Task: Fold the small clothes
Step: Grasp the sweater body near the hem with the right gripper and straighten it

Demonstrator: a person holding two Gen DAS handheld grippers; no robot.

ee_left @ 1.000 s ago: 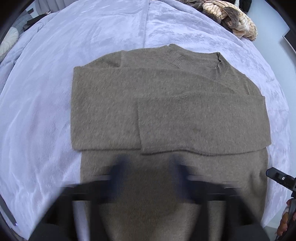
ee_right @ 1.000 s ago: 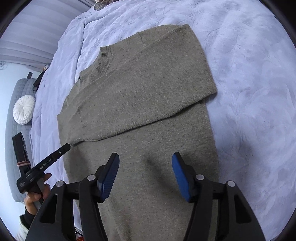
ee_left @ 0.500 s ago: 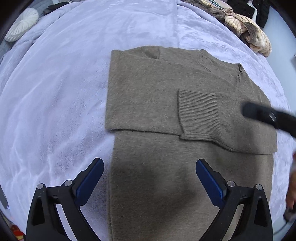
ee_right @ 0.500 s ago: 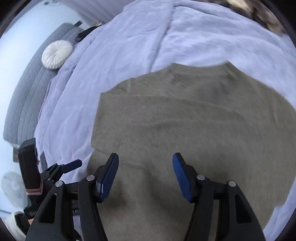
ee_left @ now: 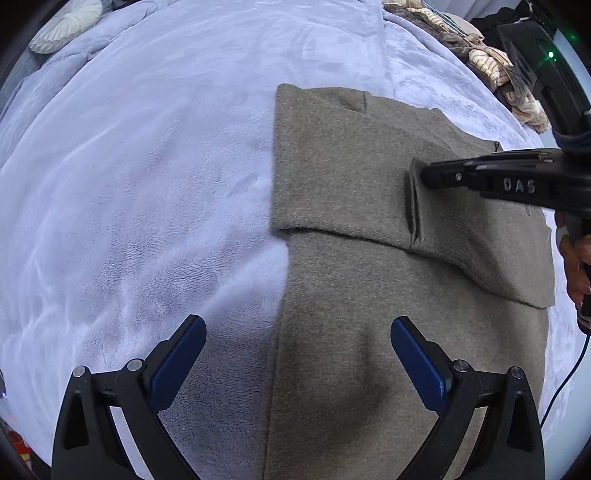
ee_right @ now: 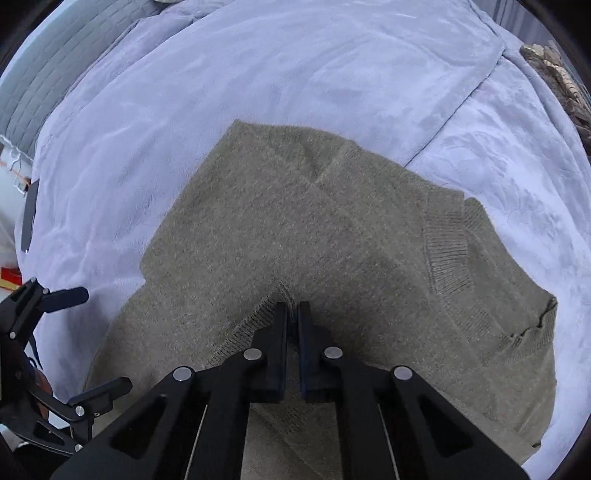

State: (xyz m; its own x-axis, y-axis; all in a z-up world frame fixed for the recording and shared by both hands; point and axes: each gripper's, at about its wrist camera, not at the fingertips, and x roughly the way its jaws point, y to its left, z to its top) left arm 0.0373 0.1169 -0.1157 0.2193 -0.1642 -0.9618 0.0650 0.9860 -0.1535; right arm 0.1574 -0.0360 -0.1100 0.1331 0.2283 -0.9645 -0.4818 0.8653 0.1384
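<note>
An olive-brown knit sweater [ee_left: 369, 280] lies flat on the bed with both sleeves folded across its chest; it also shows in the right wrist view [ee_right: 332, 236]. My left gripper [ee_left: 295, 350] is open and empty, hovering over the sweater's left side edge near the hem. My right gripper [ee_right: 291, 314] is shut on the ribbed sleeve cuff [ee_right: 258, 321] at the middle of the chest. In the left wrist view the right gripper [ee_left: 428, 175] reaches in from the right, pinching the cuff [ee_left: 415, 206].
A lavender plush blanket [ee_left: 147, 166] covers the bed. A pile of striped clothes [ee_left: 498, 70] lies at the far right corner. A round white cushion [ee_left: 66, 22] sits at the far left. A grey quilted headboard [ee_right: 44, 74] stands at the left.
My right gripper swung over the chest and shut on the sleeve cuff. My left gripper moved left, so the sweater's side edge now lies between its fingers.
</note>
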